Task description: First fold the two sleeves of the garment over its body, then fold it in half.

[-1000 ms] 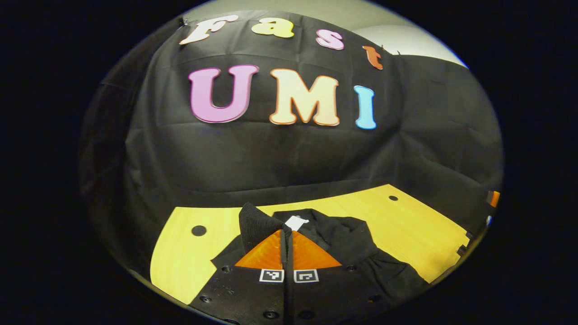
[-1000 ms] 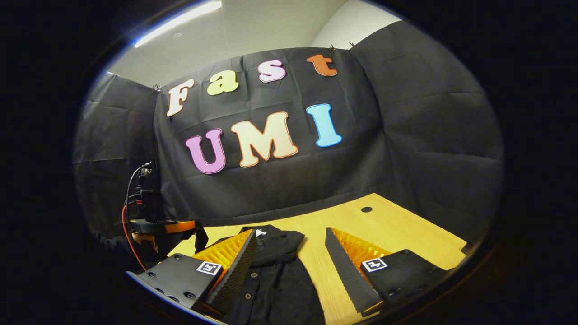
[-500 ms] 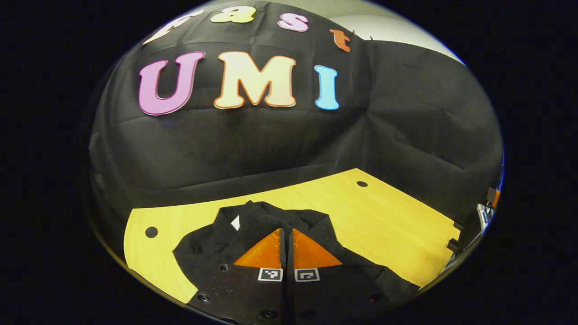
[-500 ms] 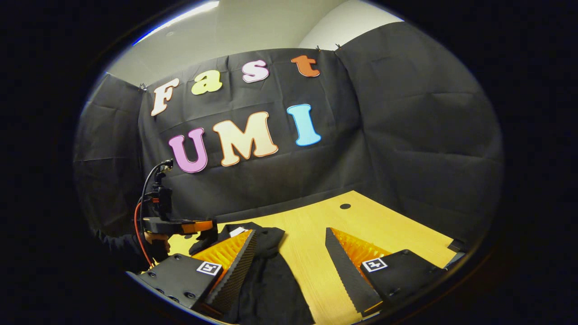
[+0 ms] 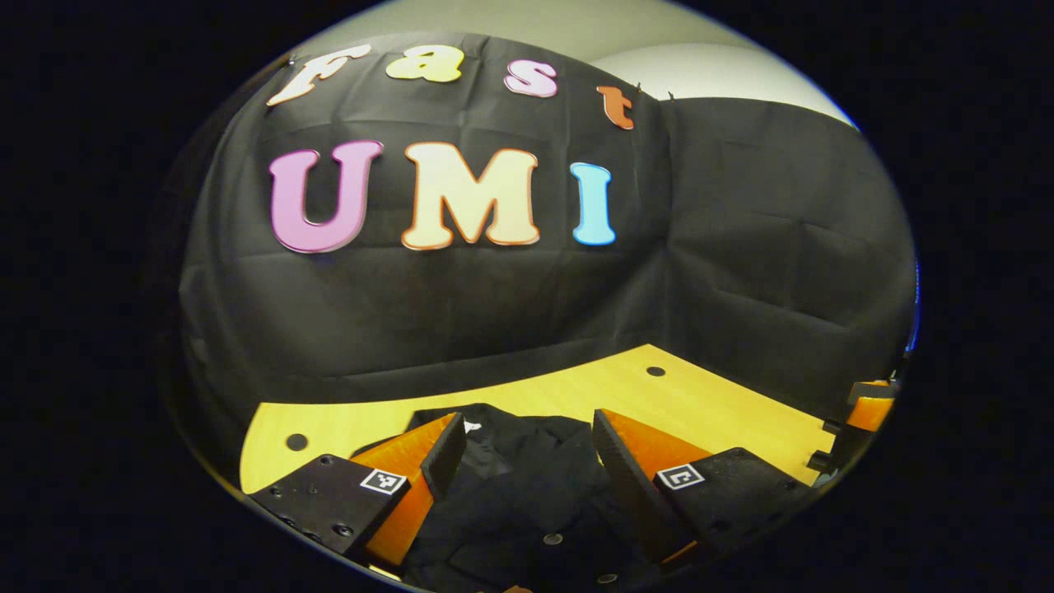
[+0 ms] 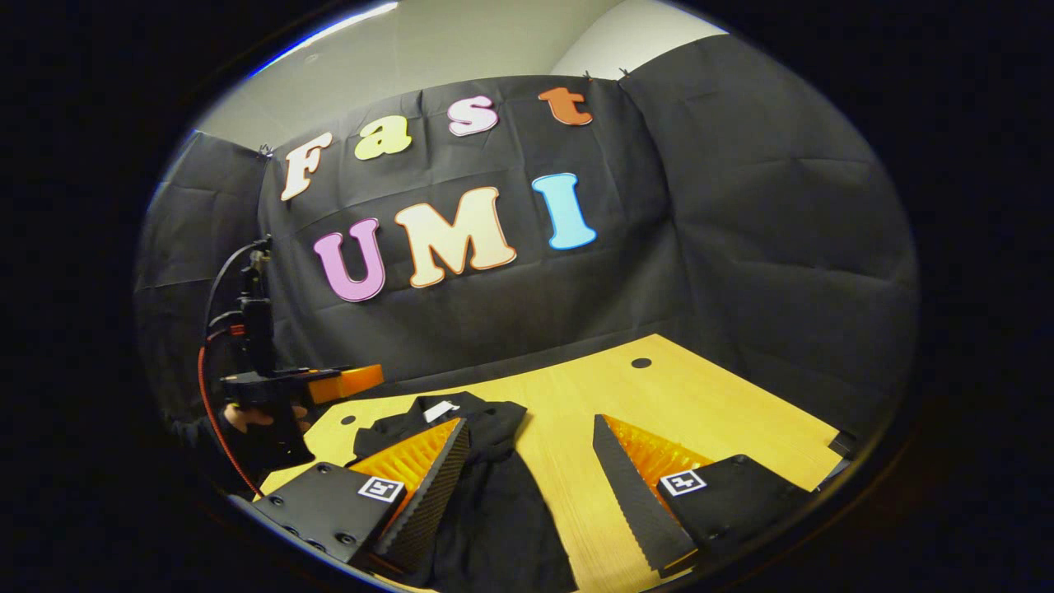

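A black garment [image 5: 527, 486] lies crumpled on the yellow wooden table [image 5: 708, 403], directly beneath and between the spread fingers of the left gripper [image 5: 523, 449], which grips nothing. The right gripper [image 6: 527, 461] hovers with its fingers wide apart too, the garment [image 6: 486, 511] under its left finger, bare tabletop [image 6: 675, 403] beneath its right one.

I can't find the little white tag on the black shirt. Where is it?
The white tag sits at the shirt's far end on the wooden table, in the right gripper view just beyond the right gripper's left jaw.
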A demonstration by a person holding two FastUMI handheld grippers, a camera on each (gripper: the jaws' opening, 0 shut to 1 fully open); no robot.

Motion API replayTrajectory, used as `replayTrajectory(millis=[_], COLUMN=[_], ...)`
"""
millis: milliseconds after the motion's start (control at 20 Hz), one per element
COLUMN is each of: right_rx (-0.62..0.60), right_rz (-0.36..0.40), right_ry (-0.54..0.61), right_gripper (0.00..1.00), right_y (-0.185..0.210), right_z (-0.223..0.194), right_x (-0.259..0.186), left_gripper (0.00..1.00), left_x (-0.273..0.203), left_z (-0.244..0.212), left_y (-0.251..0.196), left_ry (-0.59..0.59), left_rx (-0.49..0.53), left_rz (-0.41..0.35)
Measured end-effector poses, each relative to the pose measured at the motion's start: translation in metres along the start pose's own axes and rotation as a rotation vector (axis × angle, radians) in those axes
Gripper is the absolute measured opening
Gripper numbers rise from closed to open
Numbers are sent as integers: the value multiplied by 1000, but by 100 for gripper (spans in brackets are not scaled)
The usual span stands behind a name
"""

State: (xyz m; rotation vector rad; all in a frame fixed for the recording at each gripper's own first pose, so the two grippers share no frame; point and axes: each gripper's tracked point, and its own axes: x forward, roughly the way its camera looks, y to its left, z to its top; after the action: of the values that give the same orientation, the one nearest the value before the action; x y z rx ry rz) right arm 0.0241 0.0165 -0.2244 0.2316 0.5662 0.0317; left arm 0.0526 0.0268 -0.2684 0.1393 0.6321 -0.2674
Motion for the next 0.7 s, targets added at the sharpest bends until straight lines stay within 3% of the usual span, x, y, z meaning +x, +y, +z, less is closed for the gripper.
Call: replayTrajectory(millis=[50,100,200,300,500,700], right_rx=[-7,-12,-18,-34,-78,-141], right_rz=[16,32,62,87,112,101], right_ry=[3,7,18,30,84,181], right_gripper=[92,96,96,96,100,97], right_y=[3,6,11,15,17,7], right_z=[-1,-3,-10,-18,-44,-90], right_x=[2,3,5,4,-1,-6], left_gripper=[98,94,96,93,93,94], left_x=[-17,-34,-67,-98,-152,-193], left_z=[-1,-2,-7,-24,-67,-122], left_y=[12,24,45,65,85,95], left_ry=[-9,-22,-41,-27,39,135], left_rx=[-5,-12,-26,-32,-63,-92], left_rz=[30,67,134,200,299,364])
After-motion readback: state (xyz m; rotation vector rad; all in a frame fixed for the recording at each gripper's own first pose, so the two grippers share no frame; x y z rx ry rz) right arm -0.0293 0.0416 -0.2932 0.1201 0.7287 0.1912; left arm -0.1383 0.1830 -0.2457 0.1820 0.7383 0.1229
